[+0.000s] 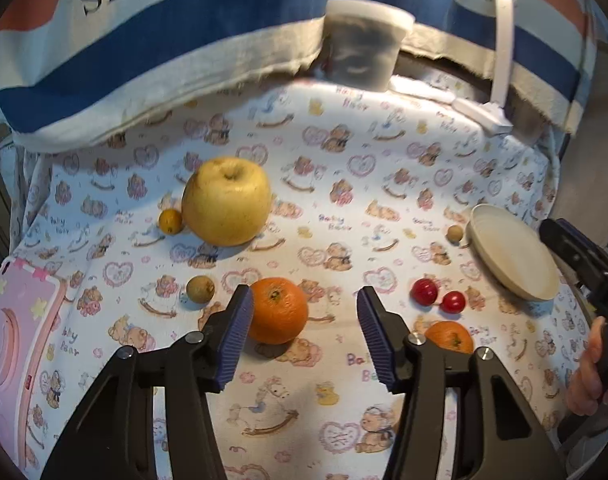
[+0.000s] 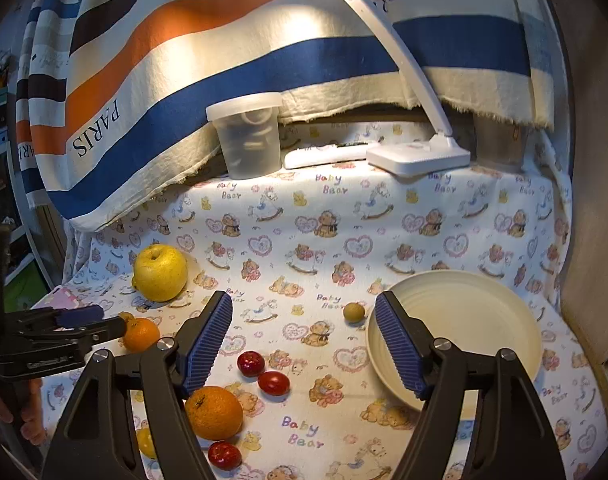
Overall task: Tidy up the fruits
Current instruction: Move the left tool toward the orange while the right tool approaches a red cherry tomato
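In the left wrist view my left gripper (image 1: 304, 300) is open low over the bear-print cloth. An orange (image 1: 277, 310) sits between its jaws against the left pad, and a clear gap separates it from the right pad. A second orange (image 1: 450, 336) lies behind the right finger, beside two small red fruits (image 1: 424, 291). A big yellow apple (image 1: 226, 200) stands further back. My right gripper (image 2: 304, 304) is open with nothing gripped. The cream plate (image 2: 456, 340) lies behind its right finger, and the red fruits (image 2: 251, 363) and the second orange (image 2: 213, 412) lie near its left finger.
Small brown fruits (image 1: 200, 289) (image 2: 354, 312) and a tiny yellow-orange one (image 1: 170, 221) lie loose. A lidded plastic tub (image 2: 247, 136), a white desk lamp (image 2: 418, 156) and a hanging striped cloth (image 2: 223, 60) close off the back. A pink case (image 1: 11, 340) lies at the left edge.
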`<action>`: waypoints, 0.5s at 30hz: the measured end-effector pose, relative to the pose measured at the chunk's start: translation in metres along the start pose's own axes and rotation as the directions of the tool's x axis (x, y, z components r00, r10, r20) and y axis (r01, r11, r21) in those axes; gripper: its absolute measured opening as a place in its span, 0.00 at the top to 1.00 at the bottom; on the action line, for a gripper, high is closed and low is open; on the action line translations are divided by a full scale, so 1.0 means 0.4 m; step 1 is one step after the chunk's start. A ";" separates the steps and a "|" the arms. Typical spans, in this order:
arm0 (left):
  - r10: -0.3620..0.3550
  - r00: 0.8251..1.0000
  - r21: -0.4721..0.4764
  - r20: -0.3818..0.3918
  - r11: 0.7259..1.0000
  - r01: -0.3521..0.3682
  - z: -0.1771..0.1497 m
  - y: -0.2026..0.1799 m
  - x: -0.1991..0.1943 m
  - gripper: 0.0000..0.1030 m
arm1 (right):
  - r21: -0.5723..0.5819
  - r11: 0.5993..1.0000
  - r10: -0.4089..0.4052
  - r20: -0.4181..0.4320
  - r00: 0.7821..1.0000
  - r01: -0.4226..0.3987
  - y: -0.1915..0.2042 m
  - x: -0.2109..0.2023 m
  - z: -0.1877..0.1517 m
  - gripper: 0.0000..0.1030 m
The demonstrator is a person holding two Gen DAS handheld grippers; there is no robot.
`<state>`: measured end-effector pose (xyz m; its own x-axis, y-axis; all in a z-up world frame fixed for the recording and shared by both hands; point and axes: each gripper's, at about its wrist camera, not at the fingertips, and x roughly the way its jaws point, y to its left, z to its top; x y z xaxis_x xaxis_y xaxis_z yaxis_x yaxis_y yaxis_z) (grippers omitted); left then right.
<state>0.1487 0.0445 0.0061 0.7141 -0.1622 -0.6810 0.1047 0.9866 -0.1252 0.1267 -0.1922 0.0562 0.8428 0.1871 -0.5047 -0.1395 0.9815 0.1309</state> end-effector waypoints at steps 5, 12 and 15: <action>-0.002 0.999 -0.005 -0.043 1.000 0.002 -0.001 0.015 0.037 0.49 | -0.009 1.000 0.005 -0.014 1.000 -0.005 0.001 0.007 -0.004 0.27; 0.000 0.995 -0.036 -0.105 0.999 -0.004 -0.005 0.038 0.081 0.49 | -0.047 0.998 0.033 -0.083 0.996 -0.037 0.021 0.041 -0.026 0.36; -0.003 0.992 -0.050 -0.126 0.999 -0.004 -0.007 0.051 0.099 0.48 | -0.064 0.996 0.050 -0.097 0.994 -0.056 0.032 0.048 -0.033 0.42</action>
<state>0.1771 0.0582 -0.0253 0.6208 -0.1659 -0.7662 0.0674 0.9850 -0.1587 0.1343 -0.1754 0.0371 0.7802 0.2389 -0.5781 -0.2200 0.9699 0.1040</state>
